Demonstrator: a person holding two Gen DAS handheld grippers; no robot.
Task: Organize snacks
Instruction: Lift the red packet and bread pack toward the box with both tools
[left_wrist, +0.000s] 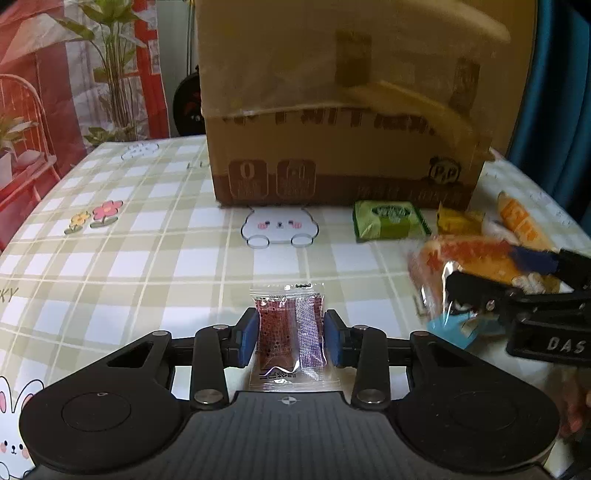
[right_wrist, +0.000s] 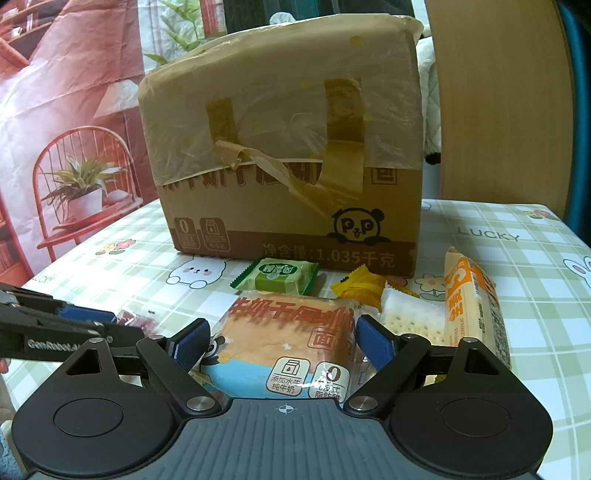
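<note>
1. Jaws of my left gripper (left_wrist: 289, 334) bracket a small clear sachet of dark red snack (left_wrist: 288, 332), blue pads (left_wrist: 248, 338) against its two long edges, pinching it just above the checked tablecloth (left_wrist: 147, 258). No earlier picture is at hand to compare.
2. Left wrist view, farther off: a taped cardboard box (left_wrist: 347, 110) with a panda logo stands at the back of the table. A green wrapped cake (left_wrist: 388, 219) lies in front of it, a yellow packet (left_wrist: 458, 221) just beside that, and an orange-and-cream snack bar (left_wrist: 524, 221) at the right edge. My right gripper (left_wrist: 517, 280) enters from the right, blurred, around a bread pack (left_wrist: 476, 258).
3. Right wrist view: my right gripper (right_wrist: 284, 341) stands wide, its blue pads touching both sides of the bagged milk bread (right_wrist: 288, 343), an orange-and-blue pack that fills the gap; it looks clamped.
4. Same view, beyond the bread: the green cake (right_wrist: 277, 277) near the cardboard box (right_wrist: 280, 147), the yellow packet (right_wrist: 360, 288), a clear pack of white crackers (right_wrist: 413, 317) and the long snack bar (right_wrist: 472, 306) to the right, all on the cloth. My left gripper (right_wrist: 107, 321) reaches in from the left, the red sachet (right_wrist: 133, 319) partly visible at its tip.
</note>
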